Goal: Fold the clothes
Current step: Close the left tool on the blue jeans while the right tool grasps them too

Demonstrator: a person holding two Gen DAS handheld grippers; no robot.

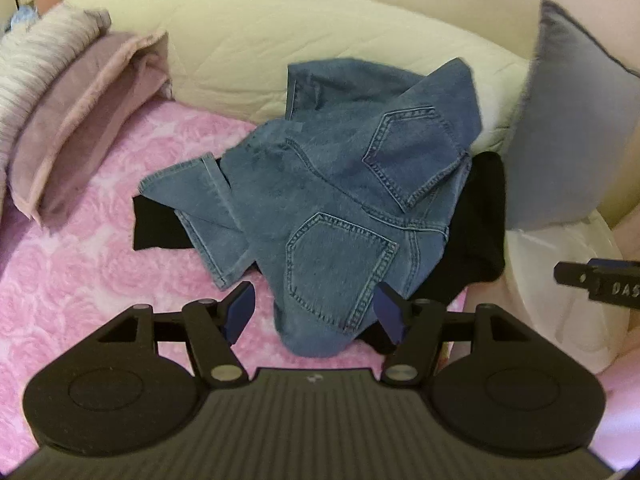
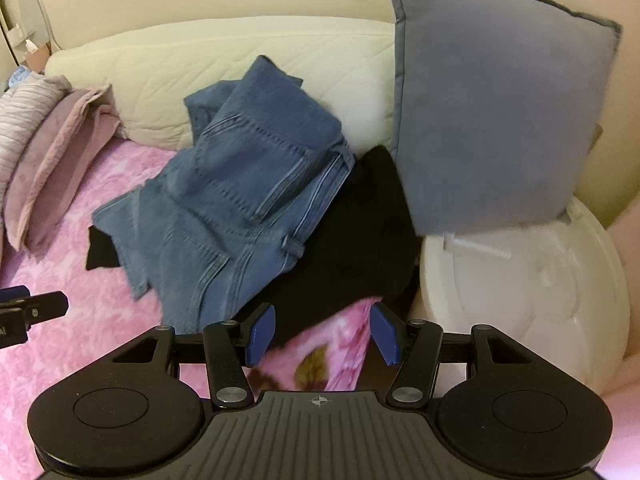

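Note:
Crumpled blue jeans point(image 1: 320, 184) lie in a heap on a pink rose-patterned blanket point(image 1: 80, 264), back pockets up, on top of a black garment point(image 1: 476, 216). My left gripper point(image 1: 314, 312) is open, its jaws on either side of the jeans' near end, holding nothing. In the right wrist view the jeans point(image 2: 240, 200) and the black garment point(image 2: 352, 240) lie ahead. My right gripper point(image 2: 322, 334) is open and empty, just before the black garment's near edge. Each gripper's tip shows at the edge of the other's view.
Folded mauve and grey blankets point(image 1: 60, 128) are stacked at the left. A cream quilted cushion point(image 1: 280, 40) runs along the back. A grey-blue pillow point(image 2: 488, 100) stands at the right above a white round object point(image 2: 520, 292).

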